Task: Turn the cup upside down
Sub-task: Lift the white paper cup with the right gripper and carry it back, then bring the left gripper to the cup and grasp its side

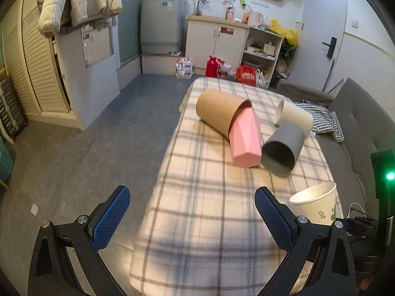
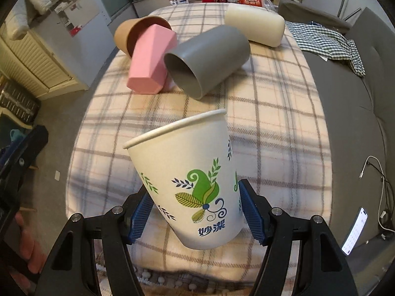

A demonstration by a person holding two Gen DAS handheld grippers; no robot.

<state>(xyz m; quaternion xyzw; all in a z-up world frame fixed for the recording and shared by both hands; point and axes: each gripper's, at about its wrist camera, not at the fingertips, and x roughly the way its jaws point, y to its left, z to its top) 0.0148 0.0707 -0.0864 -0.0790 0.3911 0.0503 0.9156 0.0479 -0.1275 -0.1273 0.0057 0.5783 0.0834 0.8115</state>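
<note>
Left gripper (image 1: 192, 218) spread wide at bottom of frame over plaid cloth (image 1: 209, 222); paper cup (image 1: 317, 203) mouth-up at lower right; brown cup (image 1: 221, 112), pink cup (image 1: 245, 140), grey cup (image 1: 284, 148), cream cup (image 1: 295, 116) lying toppled at centre

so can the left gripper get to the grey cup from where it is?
Probably yes. The left gripper is open with nothing between its jaws, and the plaid cloth ahead of it is bare up to the grey cup, which lies on its side beside the pink cup.
</note>
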